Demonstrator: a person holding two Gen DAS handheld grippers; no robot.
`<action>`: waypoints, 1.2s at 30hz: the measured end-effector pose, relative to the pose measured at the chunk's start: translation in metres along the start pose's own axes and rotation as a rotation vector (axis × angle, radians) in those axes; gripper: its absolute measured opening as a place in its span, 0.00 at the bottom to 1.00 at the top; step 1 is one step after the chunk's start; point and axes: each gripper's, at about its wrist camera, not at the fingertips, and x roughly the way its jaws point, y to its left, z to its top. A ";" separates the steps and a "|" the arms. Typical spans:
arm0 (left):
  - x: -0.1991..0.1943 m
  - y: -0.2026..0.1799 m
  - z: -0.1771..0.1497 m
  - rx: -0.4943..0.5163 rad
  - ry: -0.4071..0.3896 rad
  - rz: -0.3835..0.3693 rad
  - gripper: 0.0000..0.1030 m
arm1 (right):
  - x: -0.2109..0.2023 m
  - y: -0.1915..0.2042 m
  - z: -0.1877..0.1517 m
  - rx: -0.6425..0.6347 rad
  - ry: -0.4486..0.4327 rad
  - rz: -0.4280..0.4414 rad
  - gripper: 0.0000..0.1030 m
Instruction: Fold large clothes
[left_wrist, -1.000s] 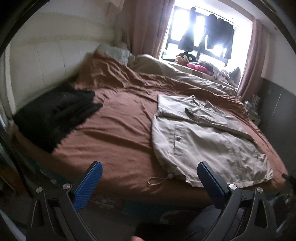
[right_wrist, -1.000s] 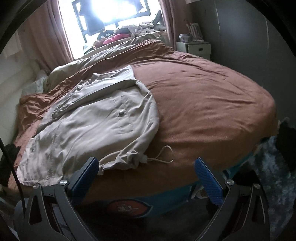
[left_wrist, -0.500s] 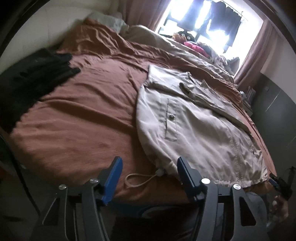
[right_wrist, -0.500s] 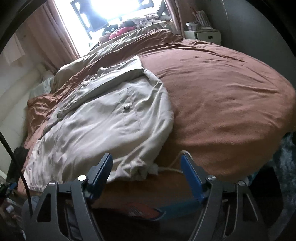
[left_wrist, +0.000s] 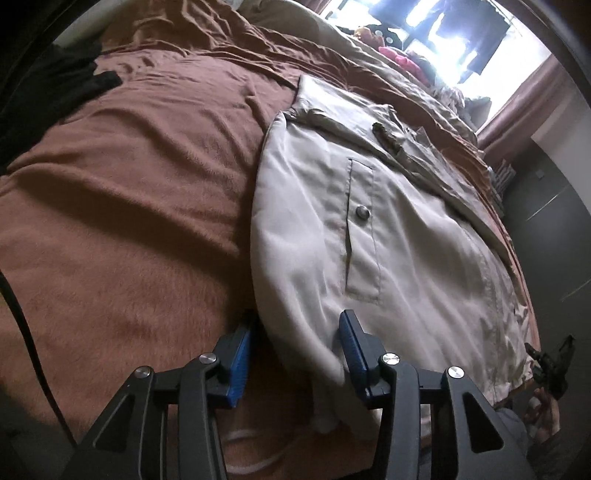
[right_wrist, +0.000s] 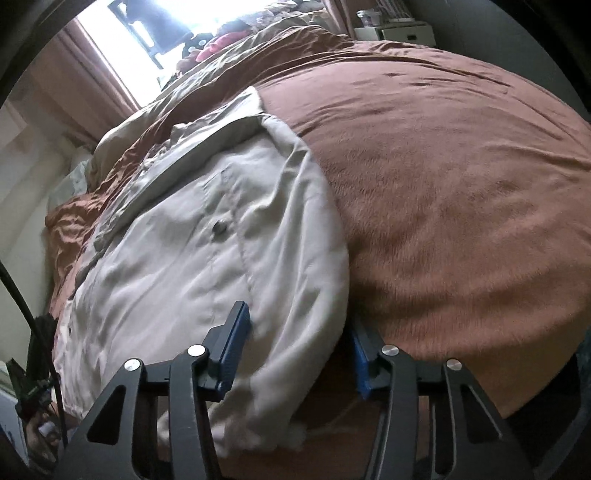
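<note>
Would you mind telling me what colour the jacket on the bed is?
Light beige; the jacket shows best in the left wrist view.

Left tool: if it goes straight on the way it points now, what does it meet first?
Most likely the beige jacket: its hem corner already lies between the open fingers of the left tool. Depth is unclear, so the brown blanket underneath may touch too.

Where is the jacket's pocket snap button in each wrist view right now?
Left wrist: the snap button sits right of centre, on the beige jacket, above the jaws.
Right wrist: the snap button sits left of centre, upper middle.
Shared landmark: the bright window beyond the brown blanket.
</note>
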 end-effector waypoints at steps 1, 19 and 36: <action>0.002 0.001 0.003 -0.006 0.001 -0.001 0.46 | 0.002 -0.001 0.003 0.004 0.003 0.001 0.45; -0.007 -0.003 -0.008 -0.105 -0.033 -0.034 0.10 | -0.010 -0.015 -0.013 0.082 0.008 0.137 0.10; -0.121 -0.026 0.008 -0.103 -0.273 -0.147 0.04 | -0.120 0.001 -0.017 0.030 -0.223 0.307 0.05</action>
